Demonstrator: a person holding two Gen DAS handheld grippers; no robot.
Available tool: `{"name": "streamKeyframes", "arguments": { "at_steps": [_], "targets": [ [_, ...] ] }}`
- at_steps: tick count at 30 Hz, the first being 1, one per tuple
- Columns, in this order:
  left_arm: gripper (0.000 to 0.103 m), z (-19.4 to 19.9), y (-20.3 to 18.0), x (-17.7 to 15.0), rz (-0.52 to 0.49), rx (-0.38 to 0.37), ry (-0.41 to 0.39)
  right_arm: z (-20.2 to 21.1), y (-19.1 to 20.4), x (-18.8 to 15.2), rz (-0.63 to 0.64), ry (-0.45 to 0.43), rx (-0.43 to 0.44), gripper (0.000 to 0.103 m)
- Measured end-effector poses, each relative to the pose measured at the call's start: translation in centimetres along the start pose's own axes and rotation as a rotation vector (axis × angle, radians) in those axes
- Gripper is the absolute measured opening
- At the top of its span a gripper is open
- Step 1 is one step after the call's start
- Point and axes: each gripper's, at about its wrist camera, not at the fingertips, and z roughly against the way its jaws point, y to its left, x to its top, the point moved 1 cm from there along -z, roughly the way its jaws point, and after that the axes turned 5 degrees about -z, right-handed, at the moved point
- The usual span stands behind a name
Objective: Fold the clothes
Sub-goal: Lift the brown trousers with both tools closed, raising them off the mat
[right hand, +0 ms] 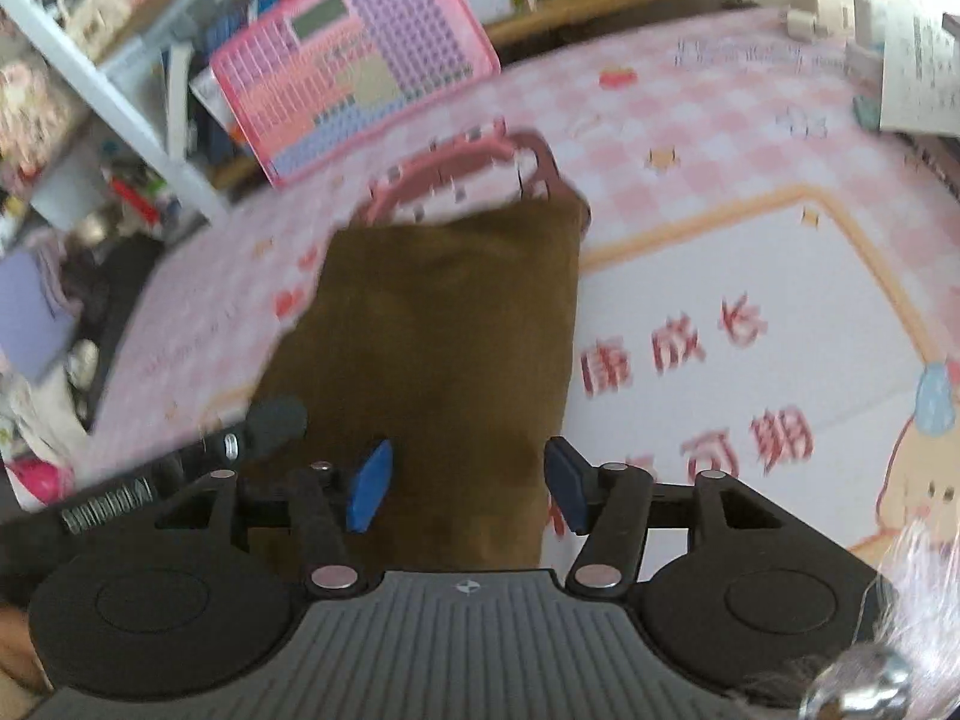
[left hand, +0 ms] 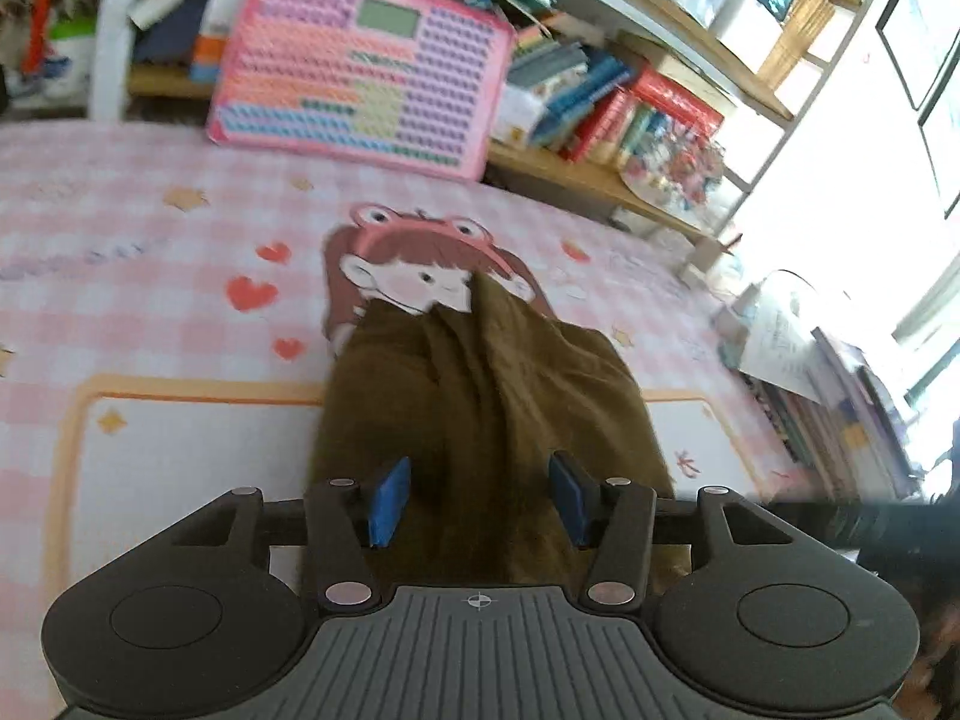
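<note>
Left wrist view: no readable writing here, only blur on the book spines (left hand: 606, 102) along the shelf (left hand: 600, 177). Olive-brown garment (left hand: 480, 396) lying on the desk (left hand: 150, 276), over a pink checked mat printed with red hearts and a cartoon girl in a frog headband (left hand: 420, 252). Cloth long and narrow, with deep lengthwise folds, far end bunched to a point over the girl's face. Left gripper (left hand: 480, 498) low above the near end, jaws released, blue pads (left hand: 387, 501) standing apart with cloth seen between them, not pressed. Pink toy board with rows of small keys and a grey screen (left hand: 360, 66) leaning against the shelf behind.

Right wrist view: red Chinese characters (right hand: 696, 384) printed on the white panel of the mat, right of the garment; 成长 and 可期 legible, the rest blurred. Garment (right hand: 432, 324) here flat, smooth, roughly rectangular, far edge straight. Right gripper (right hand: 468, 486) above its near end, jaws released, nothing clamped. Same pink board (right hand: 354, 54) at the far desk edge. Printed paper sheet (right hand: 918, 78) at far right, text too small to read.
</note>
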Motion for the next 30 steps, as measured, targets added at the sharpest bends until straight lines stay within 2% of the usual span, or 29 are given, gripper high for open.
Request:
{"name": "streamKeyframes", "arguments": {
  "at_steps": [2, 3, 4, 6, 9, 10, 12, 13, 15, 18, 19, 21, 22, 23, 25, 30],
  "targets": [
    [0.045, -0.4, 0.2, 0.0, 0.030, -0.035, 0.013, -0.7, 0.1, -0.7, 0.001, 0.011, -0.024, 0.054],
    [0.034, -0.4, 0.1, 0.0, 0.026, -0.047, 0.009, -0.9, 0.2, -1.0, 0.004, 0.011, -0.035, 0.054],
    [0.007, 0.0, -0.4, 0.1, -0.003, -0.049, -0.009, -1.2, 0.3, -1.3, 0.007, 0.010, -0.046, 0.054],
    [0.007, 0.9, -1.5, 0.1, -0.079, -0.039, -0.050, -1.2, 0.7, -1.5, 0.025, -0.006, -0.046, 0.054],
    [0.007, 2.3, -4.0, -0.4, -0.281, 0.053, -0.120, -1.1, 1.3, -1.9, 0.048, -0.020, -0.032, 0.056],
    [0.008, 1.7, -3.8, -0.7, -0.295, 0.091, -0.098, -1.3, 1.5, -2.0, 0.060, -0.013, -0.041, 0.056],
    [0.011, -1.1, -1.3, -1.0, -0.219, 0.126, 0.013, -1.9, 1.9, -2.3, 0.084, 0.002, -0.061, 0.056],
    [0.012, -2.0, -0.3, -1.1, -0.177, 0.116, 0.036, -2.1, 2.1, -2.4, 0.098, 0.001, -0.063, 0.057],
    [0.013, -2.4, 0.4, -1.2, -0.149, 0.097, 0.033, -2.5, 2.5, -2.5, 0.123, -0.003, -0.070, 0.057],
    [0.015, -1.6, 0.0, -1.1, -0.173, 0.100, 0.025, -2.6, 2.5, -2.5, 0.127, -0.003, -0.073, 0.058],
    [0.018, -1.0, 0.1, -1.0, -0.162, 0.093, 0.017, -2.5, 2.4, -2.5, 0.121, -0.003, -0.069, 0.058],
    [0.040, 0.8, 0.4, -0.8, -0.130, 0.082, -0.030, -2.3, 2.2, -2.4, 0.109, -0.004, -0.056, 0.058],
    [0.062, 1.6, 0.7, -0.6, -0.122, 0.087, -0.059, -2.3, 2.1, -2.3, 0.102, -0.003, -0.048, 0.058],
    [0.079, 2.2, 1.0, -0.6, -0.116, 0.098, -0.081, -2.2, 2.0, -2.1, 0.094, -0.002, -0.041, 0.058],
    [0.081, 2.8, 1.8, -0.4, -0.103, 0.112, -0.096, -2.2, 1.7, -1.9, 0.073, 0.003, -0.023, 0.058],
    [0.081, 0.6, 3.6, -0.8, -0.050, 0.141, 0.018, -2.5, 0.7, -1.4, 0.005, 0.025, 0.013, 0.058]
  ]
}}
